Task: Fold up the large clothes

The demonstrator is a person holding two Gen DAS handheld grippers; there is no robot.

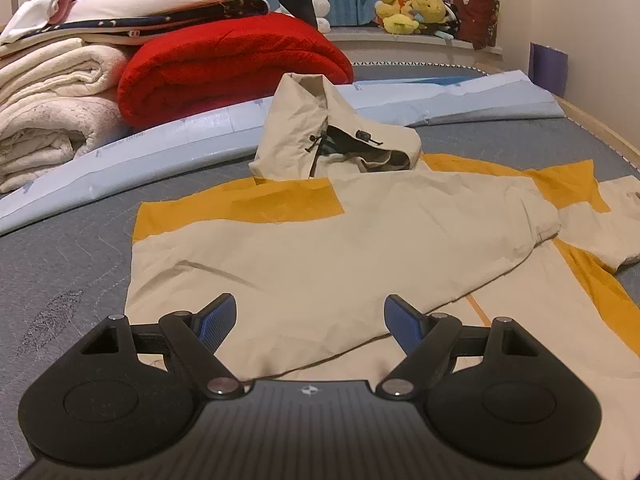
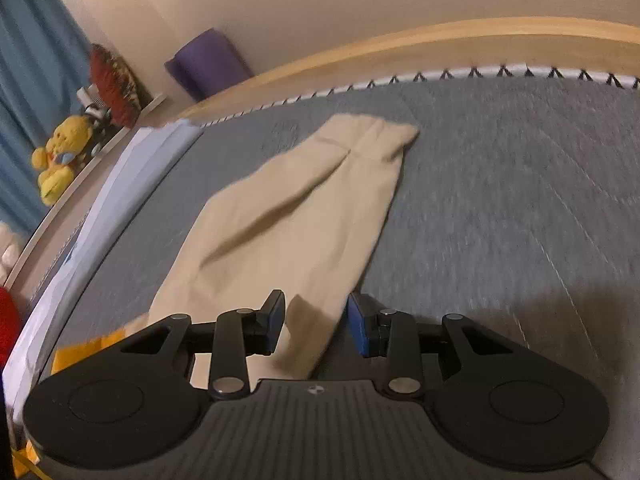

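Note:
A beige and mustard-yellow hooded jacket (image 1: 320,240) lies flat on the grey bed cover (image 1: 60,272), hood (image 1: 320,132) standing up at the far end. One sleeve is folded across its body. My left gripper (image 1: 310,320) is open and empty, low over the jacket's near edge. In the right wrist view the other beige sleeve (image 2: 296,208) stretches away across the cover, cuff (image 2: 380,136) at the far end. My right gripper (image 2: 316,320) is open with the near part of this sleeve between its blue pads, not clamped.
Folded white blankets (image 1: 52,112) and a red blanket (image 1: 228,64) are stacked at the far left. A pale blue sheet (image 1: 460,100) lies behind the hood. Yellow plush toys (image 1: 412,12) sit on a ledge. The wooden bed edge (image 2: 440,44) and wall run along the right.

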